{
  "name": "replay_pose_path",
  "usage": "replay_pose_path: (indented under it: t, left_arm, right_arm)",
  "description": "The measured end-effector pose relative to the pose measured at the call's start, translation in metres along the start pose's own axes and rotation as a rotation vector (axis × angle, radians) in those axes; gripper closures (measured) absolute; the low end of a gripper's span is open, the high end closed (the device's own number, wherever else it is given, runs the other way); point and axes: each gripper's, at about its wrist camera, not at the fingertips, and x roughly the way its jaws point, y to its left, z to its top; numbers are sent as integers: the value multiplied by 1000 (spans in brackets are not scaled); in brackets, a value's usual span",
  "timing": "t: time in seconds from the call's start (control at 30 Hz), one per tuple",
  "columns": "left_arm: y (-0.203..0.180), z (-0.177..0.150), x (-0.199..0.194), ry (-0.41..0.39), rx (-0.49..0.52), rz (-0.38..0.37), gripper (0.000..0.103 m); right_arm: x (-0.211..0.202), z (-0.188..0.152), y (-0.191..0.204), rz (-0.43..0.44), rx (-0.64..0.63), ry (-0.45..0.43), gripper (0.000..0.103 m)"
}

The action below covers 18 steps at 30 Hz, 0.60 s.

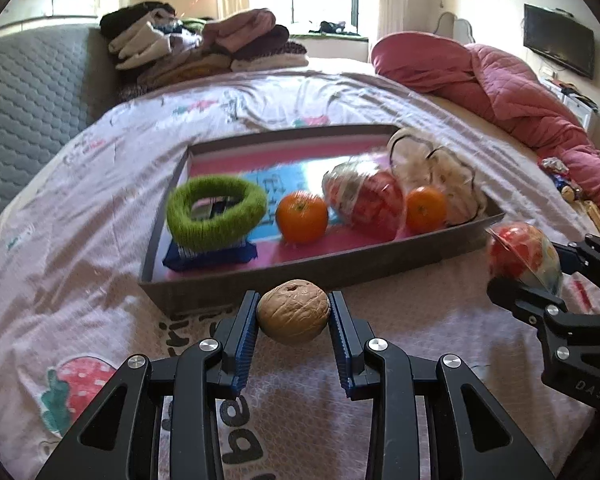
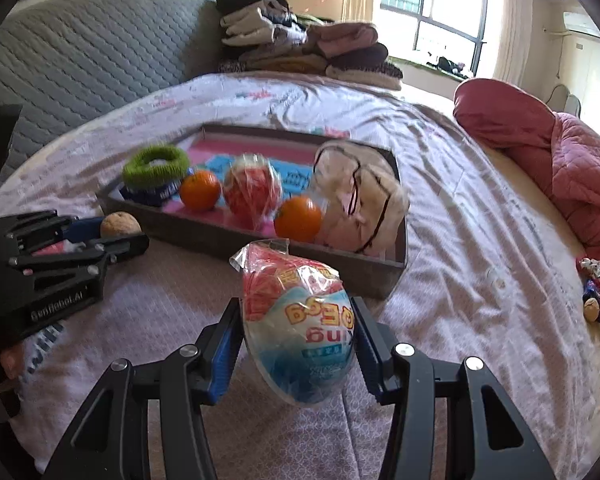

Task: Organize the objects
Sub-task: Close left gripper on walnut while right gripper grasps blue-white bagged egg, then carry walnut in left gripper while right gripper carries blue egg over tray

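Left tongs (image 1: 294,312) clamp a walnut (image 1: 293,310); right tongs (image 2: 296,336) clamp a wrapped toy egg (image 2: 298,332). Both hover, apparently clear of the bed (image 1: 80,240), before the tray (image 1: 300,270), ready for sorting.

We count two oranges, one (image 1: 303,217) mid-tray and one (image 1: 425,209) further right, both inside the tray (image 1: 300,270). We count two wrapped toy eggs: one (image 1: 366,199) in the tray between the oranges, one (image 2: 298,330) outside its near edge. We see one walnut (image 1: 293,310) just outside the tray, plus one green ring (image 1: 216,211) and one pale pouch (image 1: 436,176) inside it.
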Motion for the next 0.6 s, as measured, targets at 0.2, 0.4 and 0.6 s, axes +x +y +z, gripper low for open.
replay_pose_path:
  t: [0.2,0.4,0.6]
  left_arm:
    - [-12,10,-38,-91,26,28,68]
    - [-16,19,-64,-163,30,56,68]
    - [-13,24,-75,-185,16,64,68]
  right_arm:
    - [-25,11,-2,14,21,-91,51]
    - [-50,21,-2,21,31,-181,51]
    - [-68,30,3,6,15,-242,51]
